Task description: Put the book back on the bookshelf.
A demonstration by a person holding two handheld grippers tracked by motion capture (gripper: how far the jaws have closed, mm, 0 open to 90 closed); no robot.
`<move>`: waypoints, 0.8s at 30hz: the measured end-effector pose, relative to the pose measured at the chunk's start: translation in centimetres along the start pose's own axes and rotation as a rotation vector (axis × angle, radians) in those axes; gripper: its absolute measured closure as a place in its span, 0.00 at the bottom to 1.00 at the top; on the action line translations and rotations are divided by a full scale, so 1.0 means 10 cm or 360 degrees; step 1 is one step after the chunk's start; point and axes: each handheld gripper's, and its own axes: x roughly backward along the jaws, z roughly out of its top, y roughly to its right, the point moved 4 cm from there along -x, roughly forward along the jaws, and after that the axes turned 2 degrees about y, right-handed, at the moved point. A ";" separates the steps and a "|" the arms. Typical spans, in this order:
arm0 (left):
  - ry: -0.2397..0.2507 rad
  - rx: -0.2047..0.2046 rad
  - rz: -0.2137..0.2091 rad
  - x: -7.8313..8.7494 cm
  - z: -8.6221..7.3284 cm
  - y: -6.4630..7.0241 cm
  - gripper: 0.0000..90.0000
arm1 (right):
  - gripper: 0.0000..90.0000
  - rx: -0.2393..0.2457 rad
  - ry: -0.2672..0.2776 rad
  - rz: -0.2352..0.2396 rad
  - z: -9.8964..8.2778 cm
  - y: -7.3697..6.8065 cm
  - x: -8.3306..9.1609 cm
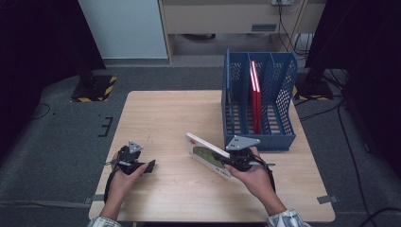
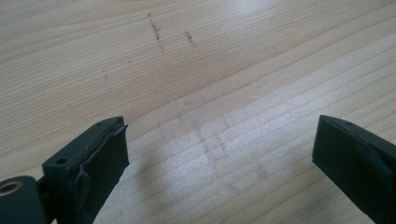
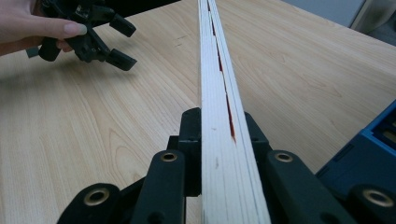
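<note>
2 grippers work over a pale wooden table (image 1: 165, 113). The right gripper (image 1: 226, 161), held in the person's right hand (image 1: 253, 177), is clamped on a thin book (image 1: 208, 155) — white cover with a green picture and a little red at the lower corner. Any lettering on that cover is too small and blurred to read. The book is tilted up off the table, just in front of a blue perforated file rack (image 1: 259, 101). In the right gripper view the book's page edge (image 3: 224, 140) runs straight away between the 2 closed jaws, with slivers of red between the pages.

The rack stands at the table's far right, and 1 red book (image 1: 256, 97) stands upright in what looks like its middle slot.

The left gripper (image 1: 150, 166) sits low near the table's left front edge — its jaws spread wide with bare wood between them, a few dark scuffs (image 2: 156, 31) beyond.
</note>
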 end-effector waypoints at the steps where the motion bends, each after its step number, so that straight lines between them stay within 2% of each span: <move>1: 0.0000 0.0000 0.0000 0.00 0.00 0.00 0.03 | 0.84 0.0000 0.0000 0.0000 0.00 0.00 0.00; 24: -0.0007 0.0018 0.0021 0.00 -0.01 -0.03 0.03 | 0.84 -0.0047 0.0024 -0.0041 -0.12 0.07 0.23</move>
